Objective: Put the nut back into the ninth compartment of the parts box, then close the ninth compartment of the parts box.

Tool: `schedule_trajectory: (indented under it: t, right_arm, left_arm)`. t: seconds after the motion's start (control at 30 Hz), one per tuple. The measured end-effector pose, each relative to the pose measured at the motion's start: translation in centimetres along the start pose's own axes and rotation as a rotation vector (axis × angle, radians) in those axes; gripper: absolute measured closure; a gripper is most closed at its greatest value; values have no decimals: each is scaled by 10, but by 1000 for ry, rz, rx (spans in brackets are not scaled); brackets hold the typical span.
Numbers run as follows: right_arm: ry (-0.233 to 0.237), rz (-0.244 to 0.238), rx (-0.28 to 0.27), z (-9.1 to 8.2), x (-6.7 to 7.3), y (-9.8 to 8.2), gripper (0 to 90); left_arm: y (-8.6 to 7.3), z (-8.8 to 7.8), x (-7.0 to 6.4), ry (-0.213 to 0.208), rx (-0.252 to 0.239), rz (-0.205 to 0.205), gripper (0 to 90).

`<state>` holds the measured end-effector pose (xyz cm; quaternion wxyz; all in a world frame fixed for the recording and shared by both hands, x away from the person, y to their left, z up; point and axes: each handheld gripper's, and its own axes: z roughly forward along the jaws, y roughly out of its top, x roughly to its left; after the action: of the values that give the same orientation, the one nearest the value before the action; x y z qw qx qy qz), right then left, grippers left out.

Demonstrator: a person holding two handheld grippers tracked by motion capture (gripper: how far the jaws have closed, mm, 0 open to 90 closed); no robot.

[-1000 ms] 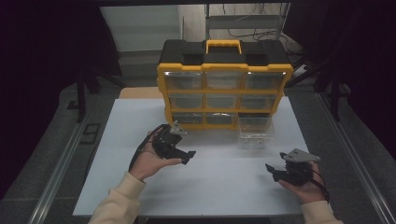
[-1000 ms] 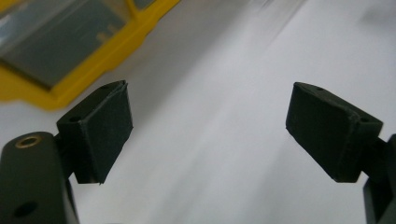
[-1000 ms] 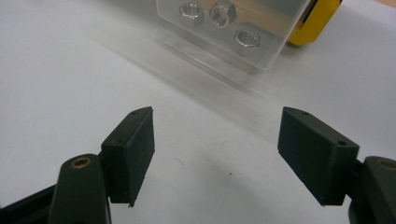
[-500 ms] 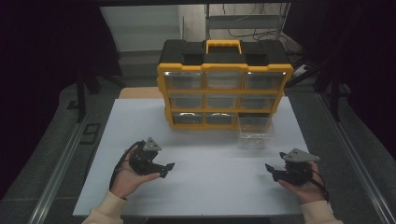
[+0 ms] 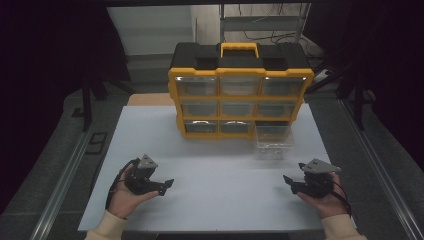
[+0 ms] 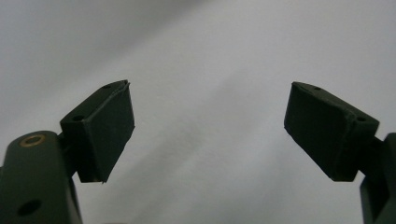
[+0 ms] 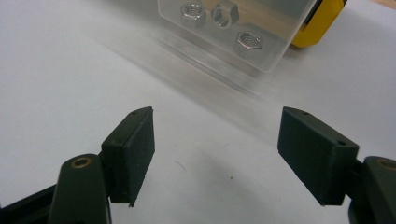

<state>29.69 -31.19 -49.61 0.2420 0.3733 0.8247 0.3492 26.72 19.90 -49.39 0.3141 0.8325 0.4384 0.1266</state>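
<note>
I held both grippers low over the table (image 5: pixel 150 145), left gripper (image 5: pixel 167 184) and right gripper (image 5: pixel 288 181) released and empty. The drawer (image 5: pixel 272 141) of nuts (image 7: pixel 249 40) sat pulled out before the cabinet (image 5: pixel 240 90), ready for picking, I judged.

In the right gripper view, the clear drawer (image 7: pixel 233 32) is cut off by the top edge, so only three hex nuts (image 7: pixel 224 14) near its front wall can be counted. In the high view, the contents of the yellow organizer (image 5: pixel 240 100) behind its clear drawer fronts are too small to tell. Both of the person's forearms are cut off by the bottom edge there.
</note>
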Motion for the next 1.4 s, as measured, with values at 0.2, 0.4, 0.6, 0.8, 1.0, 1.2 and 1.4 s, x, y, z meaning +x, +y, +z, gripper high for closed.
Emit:
schedule_trajectory:
  t: [0.2, 0.4, 0.6, 0.8, 1.0, 1.2, 1.4]
  right_arm:
    - [1, -2, -2, 0, 0, 0, 284]
    - [2, -6, -2, 1, 1, 2, 284]
    - [-2, -12, -8, 0, 2, 3, 285]
    - [-13, 0, -14, 0, 4, 4, 278]
    - [-39, 28, -22, 2, 7, 10, 267]
    - [-67, 44, -33, 6, 11, 17, 277]
    - [-69, 61, -29, 16, 11, 24, 281]
  left_arm:
    - [-3, 1, 2, 5, -8, -10, 161]
    - [-6, -1, 3, 21, -15, -19, 160]
    - [-6, -3, 4, 25, -21, -22, 160]
    - [-6, -3, 4, 24, -27, -19, 159]
    - [-5, -1, 3, 18, -18, -12, 158]
    - [-4, 2, 3, 4, -15, -6, 155]
    - [-4, 2, 4, -3, -15, -13, 152]
